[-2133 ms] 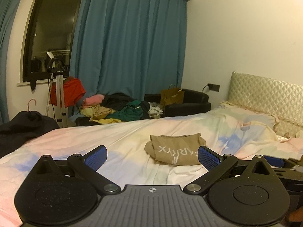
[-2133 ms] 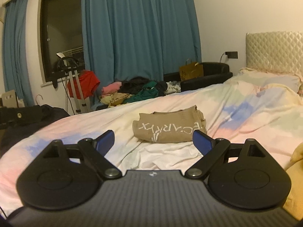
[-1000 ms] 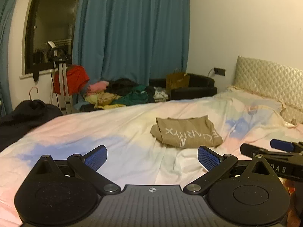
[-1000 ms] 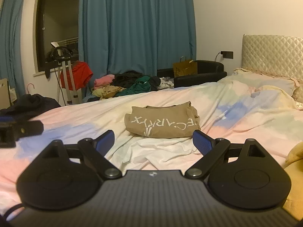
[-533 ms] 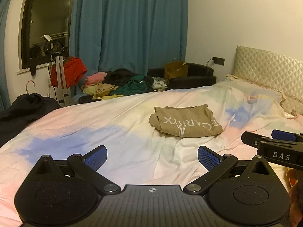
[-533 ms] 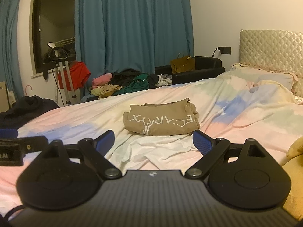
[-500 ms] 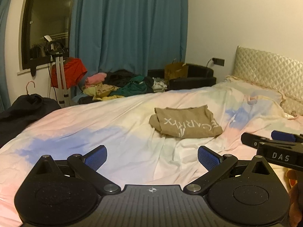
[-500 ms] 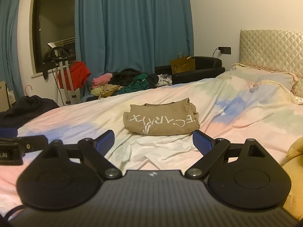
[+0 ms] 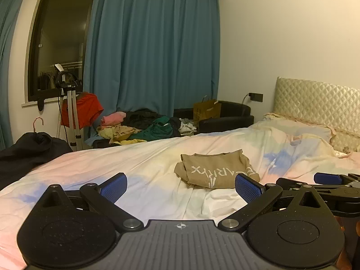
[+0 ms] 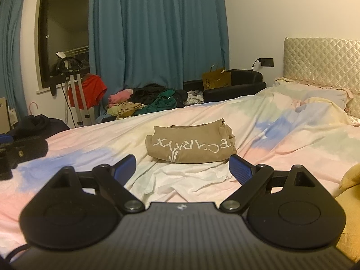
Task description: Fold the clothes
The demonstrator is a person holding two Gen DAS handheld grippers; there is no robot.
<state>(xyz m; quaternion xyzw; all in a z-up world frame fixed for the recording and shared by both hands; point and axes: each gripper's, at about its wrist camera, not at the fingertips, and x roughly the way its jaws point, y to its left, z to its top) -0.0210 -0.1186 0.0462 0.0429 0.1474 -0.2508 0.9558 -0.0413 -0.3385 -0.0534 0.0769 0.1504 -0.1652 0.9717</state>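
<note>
Nearest to me, my left tongs (image 9: 181, 185) stand released, their ribbed blue pads spread wide over the bedsheet with nothing between them, and my right tongs (image 10: 182, 168) stand the same way, jaws wide apart and empty above a rumpled white fold of sheet. At the right edge of the left view the right tongs show side-on, black links with a blue pad. A yellow fabric item (image 10: 347, 204) sits at the lower right of the right view, soft and matte. The bed (image 9: 144, 164) wears a thin, creased cover in washed pastel patches of pink, blue and pale yellow. Just beyond the tongs, in the middle of the bed, lies the folded tan shirt (image 10: 191, 145), a soft rectangular bundle with white block lettering that reads upside down from here, something like "ECARRYX", though I cannot make out every letter. Farther right rises a quilted, diamond-stitched headboard (image 9: 315, 103). Past the bed a heap of loose clothes (image 9: 139, 128) in pink, green, black and yellow rests near a black armchair (image 9: 227, 118) holding a brown paper bag (image 9: 207, 110). Heavy pleated teal curtains (image 9: 153, 51) hang behind.
</note>
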